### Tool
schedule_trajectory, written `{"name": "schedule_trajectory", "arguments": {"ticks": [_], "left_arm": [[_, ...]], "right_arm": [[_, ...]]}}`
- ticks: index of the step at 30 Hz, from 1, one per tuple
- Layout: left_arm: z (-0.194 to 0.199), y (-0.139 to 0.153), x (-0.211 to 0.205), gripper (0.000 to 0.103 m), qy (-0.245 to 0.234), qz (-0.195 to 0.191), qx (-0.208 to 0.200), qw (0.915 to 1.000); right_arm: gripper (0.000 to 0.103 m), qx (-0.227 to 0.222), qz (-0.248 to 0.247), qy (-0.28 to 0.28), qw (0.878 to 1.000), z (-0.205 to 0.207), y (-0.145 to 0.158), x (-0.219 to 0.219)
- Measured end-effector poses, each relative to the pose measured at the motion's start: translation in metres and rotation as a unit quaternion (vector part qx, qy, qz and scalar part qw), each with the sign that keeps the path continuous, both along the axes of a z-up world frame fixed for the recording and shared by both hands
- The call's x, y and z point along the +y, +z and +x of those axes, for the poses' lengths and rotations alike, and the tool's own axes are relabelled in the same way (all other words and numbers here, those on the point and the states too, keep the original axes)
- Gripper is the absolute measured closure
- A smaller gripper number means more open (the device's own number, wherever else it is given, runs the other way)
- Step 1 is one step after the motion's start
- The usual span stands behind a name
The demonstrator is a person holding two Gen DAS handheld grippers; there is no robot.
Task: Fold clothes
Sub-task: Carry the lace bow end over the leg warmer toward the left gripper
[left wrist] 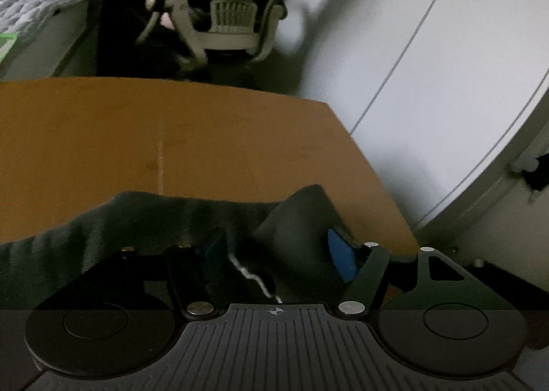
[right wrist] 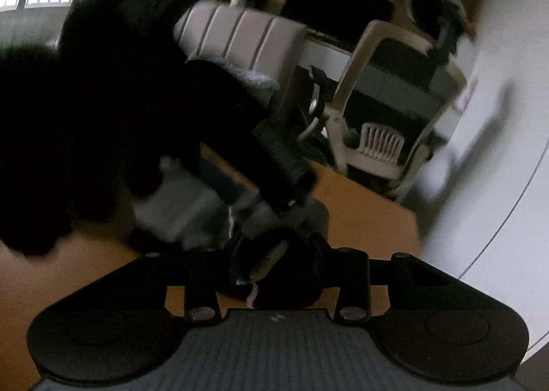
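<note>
A dark grey-green garment [left wrist: 137, 226] with a white drawstring [left wrist: 254, 276] lies bunched on the near part of the wooden table [left wrist: 171, 133]. My left gripper [left wrist: 278, 250] has its blue pads [left wrist: 339, 257] on either side of a raised fold and looks shut on it. In the right wrist view my right gripper [right wrist: 278, 253] is shut on a dark bundle of the same garment [right wrist: 291, 274], with the drawstring [right wrist: 253, 291] hanging out. The left gripper [right wrist: 284, 164] shows there just beyond, held by a black-sleeved arm [right wrist: 103, 116], all blurred.
The table's right edge [left wrist: 377, 178] runs close beside the left gripper, with a white wall [left wrist: 429, 82] past it. A beige office chair [left wrist: 233, 23] stands behind the far edge, also in the right wrist view as a chair [right wrist: 377, 144]. A sofa [right wrist: 240, 34] lies further back.
</note>
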State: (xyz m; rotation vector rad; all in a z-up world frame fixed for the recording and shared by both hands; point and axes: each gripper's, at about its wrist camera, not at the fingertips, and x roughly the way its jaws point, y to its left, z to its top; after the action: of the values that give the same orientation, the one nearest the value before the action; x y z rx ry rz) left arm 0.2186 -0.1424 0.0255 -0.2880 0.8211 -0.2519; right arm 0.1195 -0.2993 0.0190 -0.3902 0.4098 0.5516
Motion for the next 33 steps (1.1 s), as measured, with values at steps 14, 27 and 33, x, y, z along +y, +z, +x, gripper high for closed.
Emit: {"name": "schedule_trajectory", "arguments": {"ticks": [14, 27, 33], "left_arm": [[-0.014, 0.006, 0.001, 0.027, -0.007, 0.036, -0.026, 0.9990], [-0.026, 0.015, 0.006, 0.027, -0.005, 0.048, -0.041, 0.9980], [-0.031, 0.017, 0.011, 0.025, 0.004, 0.048, -0.049, 0.9976]], "right_arm": [[0.059, 0.024, 0.036, -0.032, 0.999, 0.013, -0.013, 0.006], [0.074, 0.040, 0.068, -0.059, 0.995, 0.025, -0.009, 0.000], [0.077, 0.074, 0.138, -0.116, 0.981, 0.052, 0.006, -0.032]]}}
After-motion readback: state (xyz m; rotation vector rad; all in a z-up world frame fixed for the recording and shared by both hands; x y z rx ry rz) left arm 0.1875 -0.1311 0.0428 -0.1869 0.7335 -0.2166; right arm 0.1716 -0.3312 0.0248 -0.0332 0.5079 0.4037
